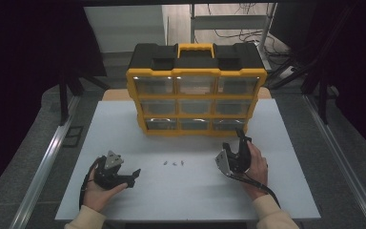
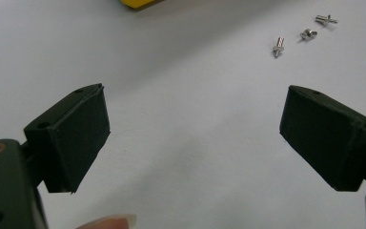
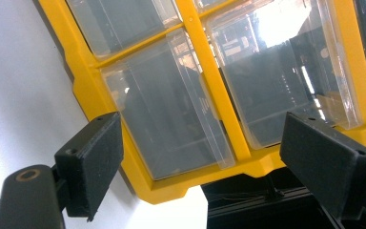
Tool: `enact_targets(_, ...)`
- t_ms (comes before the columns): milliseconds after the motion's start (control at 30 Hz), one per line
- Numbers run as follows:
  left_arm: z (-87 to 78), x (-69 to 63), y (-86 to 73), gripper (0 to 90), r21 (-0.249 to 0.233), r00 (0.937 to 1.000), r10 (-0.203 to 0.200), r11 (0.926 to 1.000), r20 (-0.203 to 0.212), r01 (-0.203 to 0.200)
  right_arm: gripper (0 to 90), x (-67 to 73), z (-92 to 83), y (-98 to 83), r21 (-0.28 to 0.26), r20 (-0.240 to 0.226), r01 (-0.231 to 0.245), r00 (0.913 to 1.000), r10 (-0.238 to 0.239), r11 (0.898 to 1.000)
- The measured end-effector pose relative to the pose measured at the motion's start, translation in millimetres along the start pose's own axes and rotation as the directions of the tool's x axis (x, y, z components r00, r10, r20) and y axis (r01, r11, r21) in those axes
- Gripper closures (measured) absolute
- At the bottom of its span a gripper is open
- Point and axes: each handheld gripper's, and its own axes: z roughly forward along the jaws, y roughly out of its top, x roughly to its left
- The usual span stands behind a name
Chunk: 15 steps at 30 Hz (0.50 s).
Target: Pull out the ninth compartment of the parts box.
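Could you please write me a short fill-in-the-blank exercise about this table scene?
1. The organiser has a yellow frame and a grid of ____ clear drawers.
2. Between the two grippers, ____ small metal parts lie on the white table.
3. The jaws of the left gripper stand ____, with nothing between them.
4. The right gripper points at the organiser's ____ row of drawers.

Missing words: nine; three; open; bottom
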Motion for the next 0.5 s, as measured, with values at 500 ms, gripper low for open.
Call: enact_targets(500, 0.0, -0.3, 0.0, 9.9, 0.000, 1.0000, 0.001, 1.0000, -0.002, -0.001, 15.5, -1.2, 6.0, 1.1, 0.001, 0.004, 0.006, 1.0000, -0.006, 1.000)
